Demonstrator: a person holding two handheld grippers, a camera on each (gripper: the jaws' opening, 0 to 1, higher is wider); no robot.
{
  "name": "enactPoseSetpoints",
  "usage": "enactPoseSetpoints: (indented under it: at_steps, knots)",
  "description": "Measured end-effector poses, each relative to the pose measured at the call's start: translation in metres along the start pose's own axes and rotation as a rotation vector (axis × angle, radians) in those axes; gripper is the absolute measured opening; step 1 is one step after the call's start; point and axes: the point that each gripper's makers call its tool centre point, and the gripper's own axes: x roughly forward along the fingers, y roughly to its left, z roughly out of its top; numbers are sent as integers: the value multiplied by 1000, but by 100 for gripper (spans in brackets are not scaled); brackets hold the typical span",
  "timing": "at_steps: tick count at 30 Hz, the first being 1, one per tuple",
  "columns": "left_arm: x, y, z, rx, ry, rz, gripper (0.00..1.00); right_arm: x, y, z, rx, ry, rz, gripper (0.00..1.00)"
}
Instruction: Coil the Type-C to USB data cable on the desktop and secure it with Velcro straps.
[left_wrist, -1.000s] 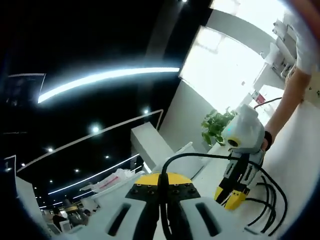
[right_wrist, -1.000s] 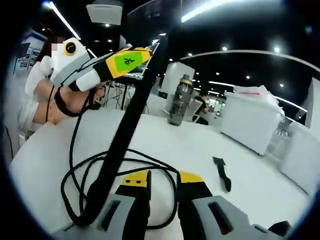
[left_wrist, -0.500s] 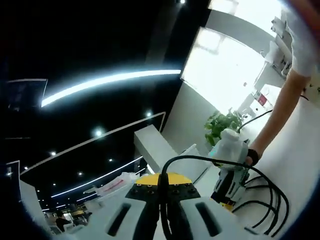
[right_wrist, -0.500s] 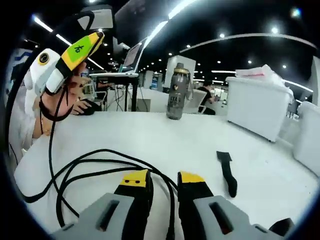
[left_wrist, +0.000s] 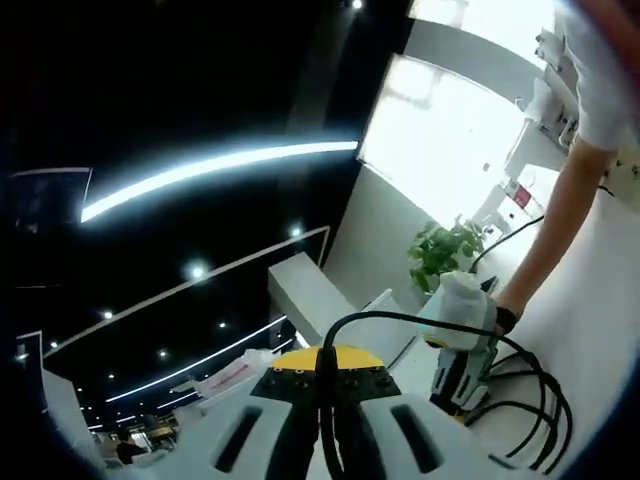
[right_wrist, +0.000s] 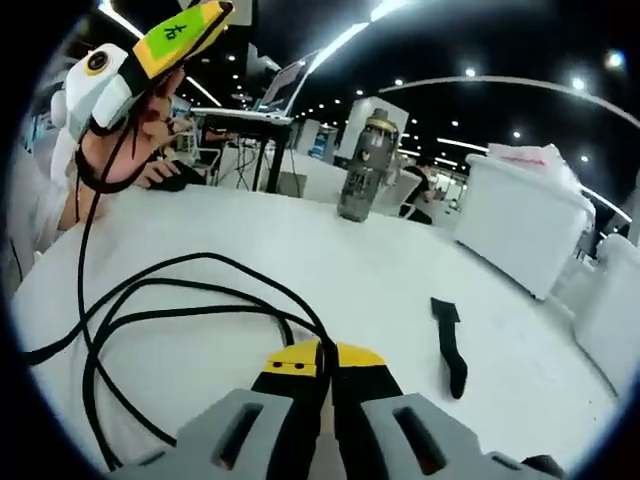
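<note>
The black data cable (right_wrist: 180, 310) lies in loose loops on the white table (right_wrist: 330, 250). One strand rises between the yellow-tipped jaws of my right gripper (right_wrist: 325, 358), which is shut on it. In the left gripper view, my left gripper (left_wrist: 325, 362) is shut on the cable (left_wrist: 420, 318), which arcs right and down to the loops beside the right gripper (left_wrist: 455, 385). The left gripper (right_wrist: 195, 25) is raised at the upper left of the right gripper view, with the cable hanging from it. A black Velcro strap (right_wrist: 450, 345) lies flat to the right of the loops.
A grey bottle (right_wrist: 365, 170) stands at the table's far side. A white covered bin (right_wrist: 520, 225) is at the right. A person's arm (left_wrist: 560, 220) holds the right gripper. A potted plant (left_wrist: 440, 250) stands by the far wall.
My right gripper's jaws have gone from open to shut on a strand of the cable. The left gripper has risen higher, still shut on the cable.
</note>
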Motion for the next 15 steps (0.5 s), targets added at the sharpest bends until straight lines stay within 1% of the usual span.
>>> enactPoseSetpoints:
  at_steps: [2, 4, 5, 6, 8, 9, 10, 11, 12, 14, 15]
  knots:
    - [1, 1, -3, -2, 8, 6, 4, -7, -10, 11, -40, -47, -62, 3]
    - [1, 3, -7, 7, 27, 17, 4, -19, -20, 24, 7, -108, -122, 2]
    - [2, 4, -11, 12, 42, 20, 4, -27, -24, 32, 14, -141, -154, 2]
    - [2, 4, -14, 10, 52, 21, 4, -33, -28, 37, 14, -161, -178, 2]
    - [3, 4, -19, -1, 66, 23, 4, -52, -33, 50, -7, -203, -244, 2]
    - [3, 3, -22, -9, 74, 14, 4, -65, -34, 59, -12, -234, -281, 2]
    - [4, 1, -25, -15, 83, 11, 4, -74, -34, 65, -11, -258, -301, 2]
    - [4, -1, -28, -16, 95, 5, 4, -80, -32, 70, -8, -279, -306, 2]
    - [5, -4, -31, -16, 108, -11, 4, -91, -30, 78, -4, -310, -326, 2]
    - [5, -8, -33, -15, 115, -22, 4, -106, -27, 87, 14, -355, -355, 2]
    - [5, -13, -34, -6, 118, -40, 4, -113, -25, 91, 20, -378, -368, 2]
